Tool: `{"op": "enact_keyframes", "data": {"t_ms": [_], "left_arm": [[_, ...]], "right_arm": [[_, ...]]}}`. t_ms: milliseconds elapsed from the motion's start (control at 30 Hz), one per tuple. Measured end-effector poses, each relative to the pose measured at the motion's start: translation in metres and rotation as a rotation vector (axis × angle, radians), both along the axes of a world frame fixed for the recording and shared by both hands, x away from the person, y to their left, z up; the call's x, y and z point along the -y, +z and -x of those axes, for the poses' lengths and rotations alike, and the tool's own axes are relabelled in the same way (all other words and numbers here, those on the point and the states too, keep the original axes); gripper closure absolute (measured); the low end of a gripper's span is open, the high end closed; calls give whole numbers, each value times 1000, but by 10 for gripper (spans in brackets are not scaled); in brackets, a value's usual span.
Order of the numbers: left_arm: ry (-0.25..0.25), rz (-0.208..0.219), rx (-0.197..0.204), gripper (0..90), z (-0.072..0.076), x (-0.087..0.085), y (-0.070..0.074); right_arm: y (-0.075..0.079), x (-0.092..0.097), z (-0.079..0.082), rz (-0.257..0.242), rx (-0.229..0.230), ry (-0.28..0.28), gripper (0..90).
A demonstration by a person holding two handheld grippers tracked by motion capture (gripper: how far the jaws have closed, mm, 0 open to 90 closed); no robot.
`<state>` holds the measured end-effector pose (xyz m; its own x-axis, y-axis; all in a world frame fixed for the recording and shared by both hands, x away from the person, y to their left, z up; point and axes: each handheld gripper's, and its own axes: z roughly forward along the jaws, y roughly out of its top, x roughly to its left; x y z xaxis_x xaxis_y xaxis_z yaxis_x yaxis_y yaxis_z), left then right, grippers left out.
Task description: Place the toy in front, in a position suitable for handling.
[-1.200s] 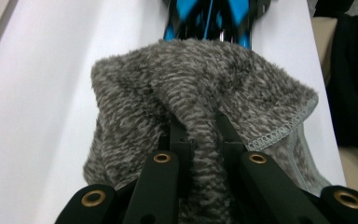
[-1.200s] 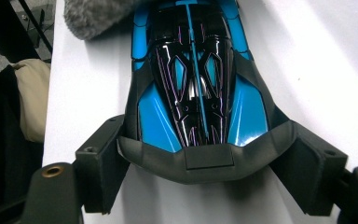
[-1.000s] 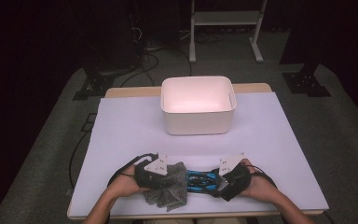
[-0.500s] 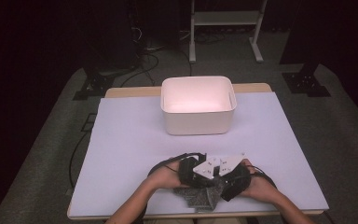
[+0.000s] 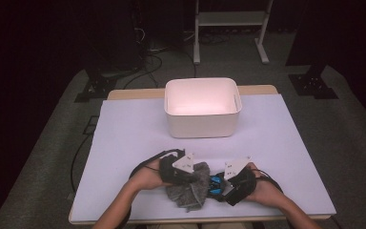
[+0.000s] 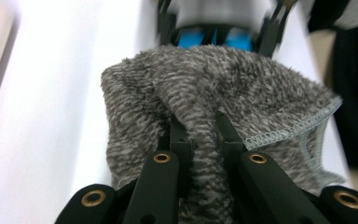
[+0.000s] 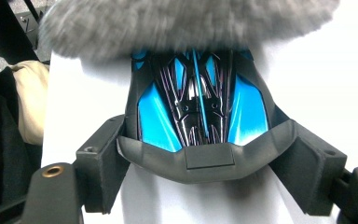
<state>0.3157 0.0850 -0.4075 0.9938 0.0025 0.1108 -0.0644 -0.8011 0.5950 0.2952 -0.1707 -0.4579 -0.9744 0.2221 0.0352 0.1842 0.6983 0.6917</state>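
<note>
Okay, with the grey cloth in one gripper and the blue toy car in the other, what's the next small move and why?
Probably keep wiping: the left gripper pinches the grey cloth, which lies against the front of the blue toy car clamped in the right gripper. Draw it back along the body.

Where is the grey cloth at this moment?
In the high view, the grey cloth lies at the near edge of the table, left of the blue and black toy car, with a fold pinched in the left hand-held gripper.

Left tongs (image 5: 201, 177) pinched tight, right tongs (image 5: 218, 185) spread wide, both low, facing.
</note>
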Motion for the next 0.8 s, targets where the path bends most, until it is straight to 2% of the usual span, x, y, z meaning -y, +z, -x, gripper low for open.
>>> {"op": "enact_keyframes", "data": {"t_ms": [100, 200, 267, 367, 400, 467, 533, 567, 600, 633, 667, 700, 733, 800], "left_arm": [[29, -23, -6, 815, 8, -23, -4], [35, -37, -14, 815, 13, -32, -6], [39, -31, -35, 813, 17, -43, -11], [23, 9, -51, 812, 22, -44, -12], [23, 9, -51, 812, 22, -44, -12], [7, 23, -39, 813, 25, -35, -10], [-34, 32, -20, 813, 27, -16, -6], [-34, 32, -20, 813, 27, -16, -6], [-72, 26, -9, 813, 28, 1, -4], [-94, 24, -6, 813, 29, 10, -3], [-94, 24, -6, 813, 29, 10, -3], [-113, 24, -1, 813, 29, 19, -2], [-145, 28, 5, 813, 29, 35, -1], [-171, 16, 11, 810, 29, 46, -1]], "right_arm": [[0, 0, 0, -1, 1, 0, 232], [0, 0, 0, 1, 0, -1, 232], [0, 0, 0, 1, 0, 0, 232], [0, 0, 0, 1, 0, 0, 232], [0, 0, 0, 1, 0, 0, 232], [0, 0, 0, 2, 0, 0, 232], [0, 0, 0, 3, 2, 0, 232], [0, 0, 0, 3, 2, 0, 232], [0, 0, 0, 6, 3, 1, 232], [0, 0, 0, 5, 3, 0, 232], [0, 0, 0, 5, 3, 0, 232], [0, 0, 0, 5, 3, -1, 232], [0, 0, 0, 5, 4, 0, 232], [0, 0, 0, 3, 3, -1, 232]]}}
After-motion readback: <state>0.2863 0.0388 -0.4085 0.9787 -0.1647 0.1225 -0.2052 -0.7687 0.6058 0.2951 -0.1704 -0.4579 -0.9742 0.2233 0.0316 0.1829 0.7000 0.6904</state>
